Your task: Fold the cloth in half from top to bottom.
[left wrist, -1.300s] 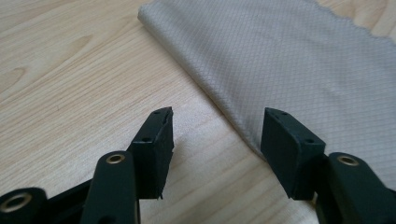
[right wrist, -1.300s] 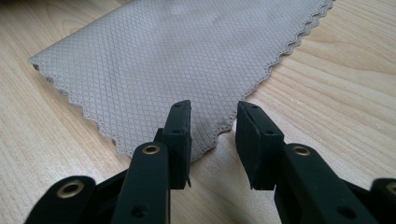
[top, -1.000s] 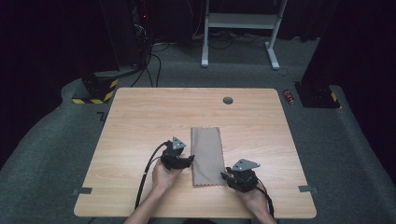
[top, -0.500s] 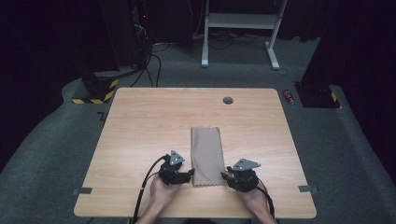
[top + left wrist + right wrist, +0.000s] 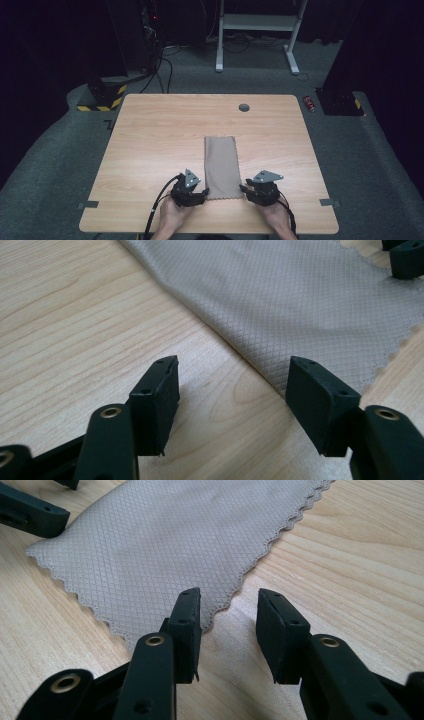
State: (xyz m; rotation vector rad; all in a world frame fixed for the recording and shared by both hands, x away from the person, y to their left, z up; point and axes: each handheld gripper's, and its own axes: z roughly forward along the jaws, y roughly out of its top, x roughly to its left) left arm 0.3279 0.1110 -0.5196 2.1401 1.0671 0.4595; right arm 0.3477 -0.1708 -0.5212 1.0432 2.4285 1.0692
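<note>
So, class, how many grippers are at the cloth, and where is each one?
2. The left gripper sits at the cloth's near left corner, the right gripper at its near right corner.

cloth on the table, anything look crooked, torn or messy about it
Nothing stands out. The cloth lies flat and folded on the table, its long sides roughly square with the table's edges, its scalloped edges lined up, with no tear or stain to see.
</note>
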